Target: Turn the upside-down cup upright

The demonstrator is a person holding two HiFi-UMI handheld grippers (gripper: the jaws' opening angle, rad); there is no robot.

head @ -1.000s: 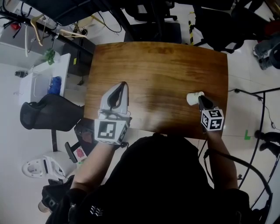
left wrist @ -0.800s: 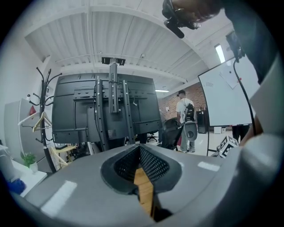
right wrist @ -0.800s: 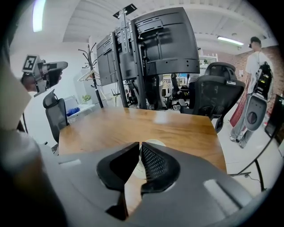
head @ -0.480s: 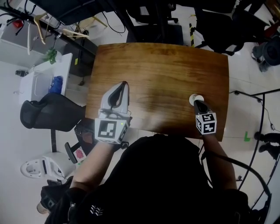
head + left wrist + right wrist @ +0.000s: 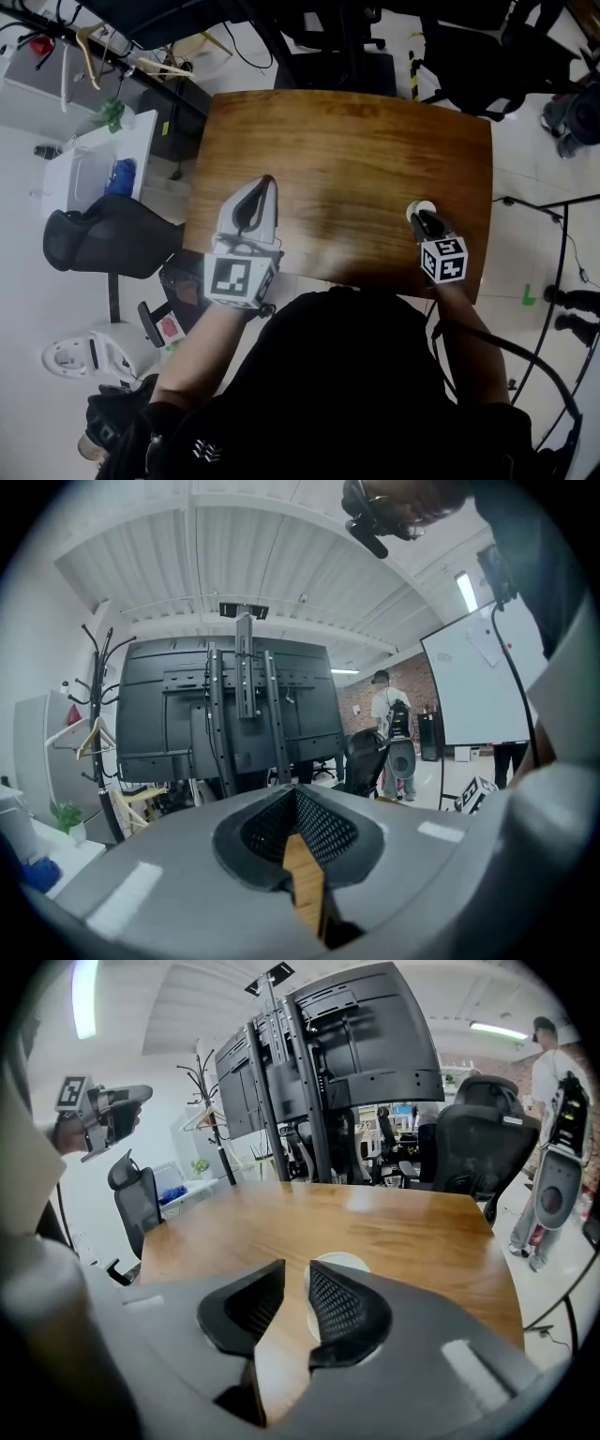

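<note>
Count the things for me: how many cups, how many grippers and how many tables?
Cups: 1, the white cup.
Grippers: 2, the left gripper and the right gripper, whose fingers have just been opening, with the cup's edge showing at the gap between them.
Tables: 1, the wooden table.
Total: 4.

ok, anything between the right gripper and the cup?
Nothing visible. The cup stands on the table right at the tips of the right gripper, partly behind one jaw. Its jaws have just been opening; only bare wood shows between them.
</note>
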